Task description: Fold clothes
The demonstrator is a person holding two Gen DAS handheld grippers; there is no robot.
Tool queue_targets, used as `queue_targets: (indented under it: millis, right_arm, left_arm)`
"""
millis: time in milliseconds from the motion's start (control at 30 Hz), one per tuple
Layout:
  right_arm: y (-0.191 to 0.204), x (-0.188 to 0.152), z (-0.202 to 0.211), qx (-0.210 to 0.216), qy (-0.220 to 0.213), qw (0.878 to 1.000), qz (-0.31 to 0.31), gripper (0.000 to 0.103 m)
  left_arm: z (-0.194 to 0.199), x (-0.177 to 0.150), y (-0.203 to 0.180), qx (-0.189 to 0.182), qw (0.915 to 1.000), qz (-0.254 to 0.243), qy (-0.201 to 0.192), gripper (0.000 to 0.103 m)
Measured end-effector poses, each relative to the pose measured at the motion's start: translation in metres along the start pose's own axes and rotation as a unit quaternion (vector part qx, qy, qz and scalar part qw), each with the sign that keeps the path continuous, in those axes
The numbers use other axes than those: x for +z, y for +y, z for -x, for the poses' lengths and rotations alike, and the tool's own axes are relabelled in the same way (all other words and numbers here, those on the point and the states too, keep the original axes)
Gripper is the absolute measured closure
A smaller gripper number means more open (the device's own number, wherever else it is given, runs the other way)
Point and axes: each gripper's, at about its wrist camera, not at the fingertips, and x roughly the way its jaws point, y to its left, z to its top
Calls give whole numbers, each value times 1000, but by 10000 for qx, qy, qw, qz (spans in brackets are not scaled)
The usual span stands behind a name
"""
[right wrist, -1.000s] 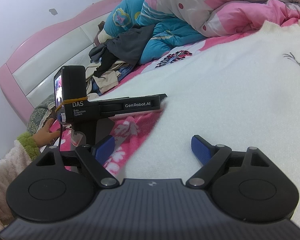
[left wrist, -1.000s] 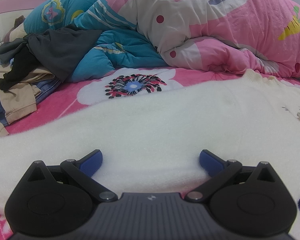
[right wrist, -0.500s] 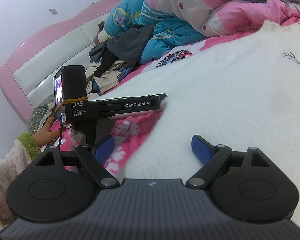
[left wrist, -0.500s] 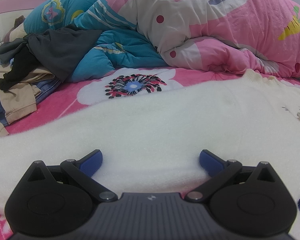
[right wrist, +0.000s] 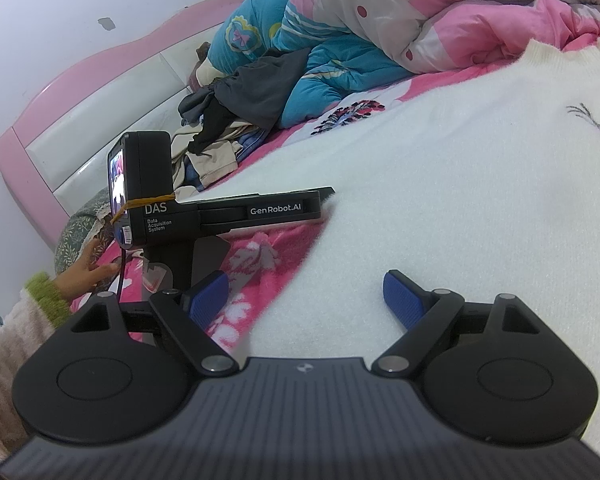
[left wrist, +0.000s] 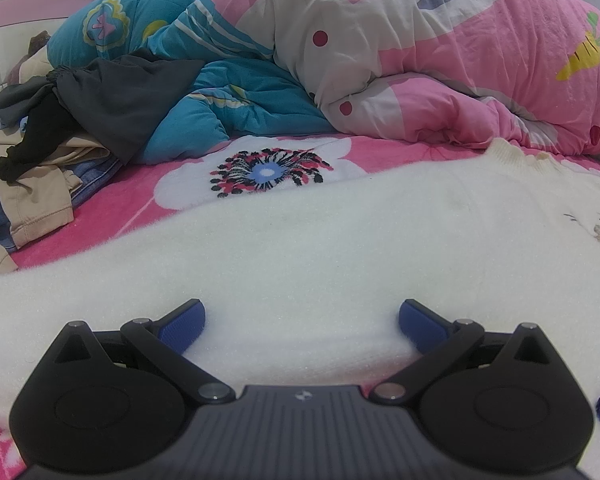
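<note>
A white fuzzy sweater (left wrist: 340, 240) lies spread on a pink bed (left wrist: 112, 208). Left tongs (left wrist: 301, 322) and right tongs (right wrist: 306, 296) both gape released, low over its near edge.

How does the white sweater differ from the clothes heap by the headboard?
The white sweater lies spread flat across the bed; the clothes heap is crumpled and piled. The sweater is one pale fuzzy piece; the heap mixes dark grey, black, beige and denim. Both rest on the pink blanket, unfolded.
</note>
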Motion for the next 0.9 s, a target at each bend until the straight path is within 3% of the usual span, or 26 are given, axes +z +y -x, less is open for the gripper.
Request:
queue_targets:
  millis: [900]
  right_arm:
    - [-1,-1,0,41,6,10000,-27,17]
  left_arm:
    - [0,0,0,2,10000,2,1,0]
